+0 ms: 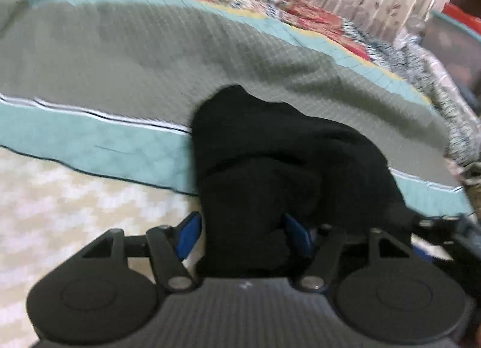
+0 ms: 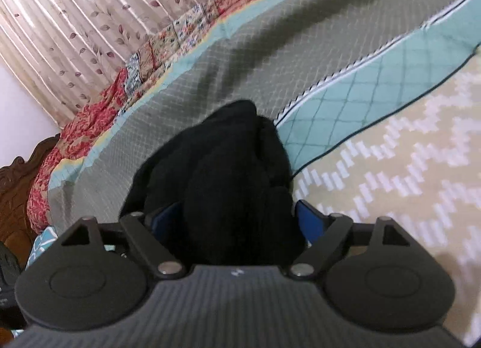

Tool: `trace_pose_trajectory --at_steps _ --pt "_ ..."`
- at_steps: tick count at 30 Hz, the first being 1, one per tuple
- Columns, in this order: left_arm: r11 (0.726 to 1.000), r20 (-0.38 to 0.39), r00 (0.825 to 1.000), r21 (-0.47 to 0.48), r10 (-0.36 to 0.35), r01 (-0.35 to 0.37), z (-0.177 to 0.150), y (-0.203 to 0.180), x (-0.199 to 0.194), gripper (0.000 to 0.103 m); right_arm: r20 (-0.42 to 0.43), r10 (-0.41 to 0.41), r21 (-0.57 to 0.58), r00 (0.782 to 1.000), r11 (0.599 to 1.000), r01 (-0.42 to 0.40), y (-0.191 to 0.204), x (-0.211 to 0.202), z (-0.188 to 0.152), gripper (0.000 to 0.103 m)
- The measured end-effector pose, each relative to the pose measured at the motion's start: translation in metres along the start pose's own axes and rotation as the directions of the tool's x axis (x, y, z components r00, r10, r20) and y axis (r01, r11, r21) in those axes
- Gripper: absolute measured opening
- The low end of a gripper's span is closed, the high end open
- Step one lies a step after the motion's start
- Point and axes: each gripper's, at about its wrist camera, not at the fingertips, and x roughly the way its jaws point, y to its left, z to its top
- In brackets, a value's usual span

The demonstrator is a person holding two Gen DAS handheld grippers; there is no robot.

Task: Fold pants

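The black pants [image 1: 270, 143] lie bunched in a heap on the grey-green quilt [image 1: 120, 56], their near end running back between the blue pads of my left gripper [image 1: 243, 227]. Its jaws stand apart with the cloth loose between them; the left pad [image 1: 189, 236] sits at the cloth's edge. In the right wrist view the same black pants [image 2: 228, 152] fill the gap of my right gripper [image 2: 240, 215], whose jaws are spread wide, the right pad [image 2: 311, 223] beside the cloth. Black linkage of the other gripper [image 1: 436, 224] shows at the left wrist view's right edge.
The quilt has a teal border [image 1: 90, 143] and lies over a cream patterned cover [image 2: 390, 167]. A floral red bedspread [image 2: 90, 125] and a pleated leaf-print curtain [image 2: 75, 17] lie beyond. A carved wooden bed end [image 2: 15, 191] is at the left.
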Motion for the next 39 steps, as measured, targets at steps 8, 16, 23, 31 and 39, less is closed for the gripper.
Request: trace_pose_trajectory --at_steps 8,16,23,31,39 --pt "0.993 -0.007 0.997 0.093 0.072 -0.071 -0.057 -0.010 -0.096 0.068 -0.031 -0.028 -0.095 0.999 0.995 0.024 0.022 -0.073 -0.053 0.086" --pt "0.983 -0.044 0.990 0.129 0.137 -0.130 -0.123 -0.010 -0.173 0.082 -0.063 -0.092 -0.209 0.994 0.975 0.077 0.056 -0.133 -0.122 0.088" --pt "0.982 -0.040 0.990 0.136 0.136 -0.130 -0.159 -0.014 -0.214 0.100 -0.128 -0.158 -0.110 0.979 0.983 0.145 0.058 -0.171 -0.157 0.094" --pt "0.978 -0.034 0.991 0.168 0.133 -0.125 -0.187 -0.025 -0.244 0.103 -0.136 -0.179 -0.121 0.974 0.979 0.163 0.068 -0.201 -0.175 0.097" --pt "0.969 -0.015 0.988 0.200 0.151 -0.145 -0.195 -0.031 -0.260 0.103 -0.152 -0.168 -0.137 0.974 0.980 0.147 0.075 -0.208 -0.186 0.097"
